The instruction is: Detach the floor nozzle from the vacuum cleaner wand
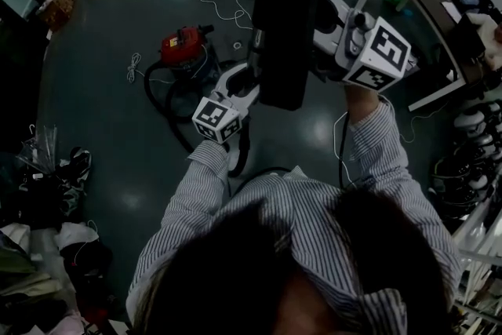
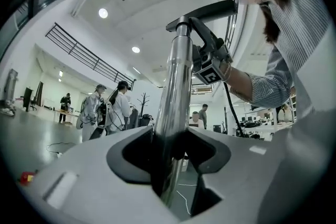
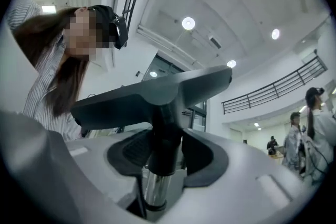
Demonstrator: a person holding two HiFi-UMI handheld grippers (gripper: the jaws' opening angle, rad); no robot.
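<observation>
Your left gripper (image 2: 169, 155) is clenched on the shiny metal wand (image 2: 176, 86). The wand stands between its 2 jaws and both pads press on it. The wand runs up and away from this gripper, tilted a little.

Your right gripper (image 3: 157, 149) is higher up. Its 2 jaws are squeezed on the dark neck (image 3: 163, 134) of the floor nozzle (image 3: 157, 89), just where the neck sits over the top of the metal tube. The wide, flat head of the nozzle spreads out left and right above the jaws.

The nozzle looks like it is on the end of the wand, though the join is dark and hard to see.

From the head view, you hold the wand up close in front of you, well off the floor (image 1: 118, 129). The nozzle is the big dark shape near the top, between your 2 grippers.

Down on the floor, past your left gripper, sits the red vacuum cleaner (image 1: 184, 45). A white cable (image 1: 220, 4) lies in loops on the floor beyond it.

In the left gripper view, some people (image 2: 122, 107) stand far off in the bright hall.
</observation>
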